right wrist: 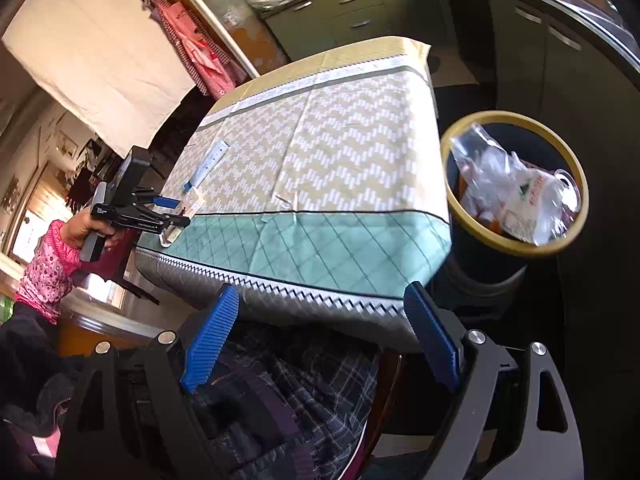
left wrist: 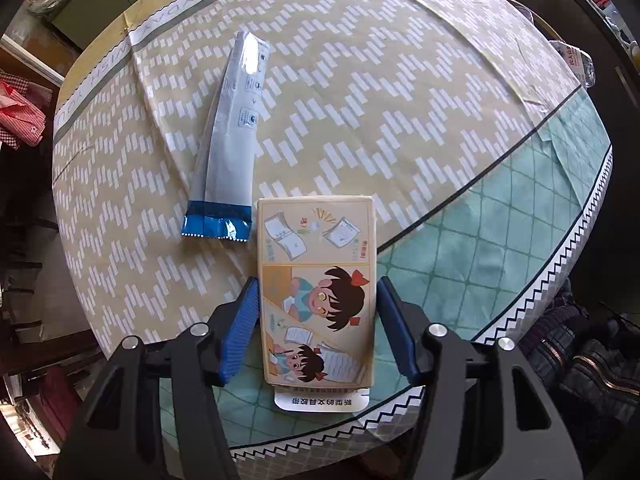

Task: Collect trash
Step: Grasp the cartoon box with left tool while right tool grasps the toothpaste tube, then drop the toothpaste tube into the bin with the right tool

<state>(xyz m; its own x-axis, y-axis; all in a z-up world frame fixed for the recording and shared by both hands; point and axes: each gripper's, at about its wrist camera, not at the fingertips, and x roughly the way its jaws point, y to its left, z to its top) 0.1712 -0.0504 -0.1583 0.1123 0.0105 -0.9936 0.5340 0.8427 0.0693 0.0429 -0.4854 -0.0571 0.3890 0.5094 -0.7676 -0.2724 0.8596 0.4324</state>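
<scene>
Left gripper [left wrist: 316, 312] points straight down over the near edge of the table [left wrist: 400, 100], blue pads [left wrist: 244, 328] on either side of a cream cartoon-printed package [left wrist: 316, 292]. The package lies flat on the cloth, straddling the line between the yellow zigzag area and the green diamond border. The left pad looks to be right at the package's edge and the right pad just beside it; we can't tell whether they actually press, so we call it bracketed, grip not confirmed. A white tab with printed characters sticks out of the package's near end.

Just left of the package and farther in lies a long silver wrapper [left wrist: 228, 140] with a blue crimped end, flat on the cloth, apart from the pads.

Right gripper [right wrist: 320, 344] hangs off the near side of the table, jaws spread wide, nothing between them; below it only plaid and dark clothing.

From the right wrist view, the trash bin [right wrist: 516, 240], dark with a yellow rim, stands at the table's right side, already holding crumpled clear plastic and a white printed bag. Same view shows the left gripper [right wrist: 176, 216] at the table's left near corner, held by a hand [right wrist: 86, 226] in a pink floral sleeve.
</scene>
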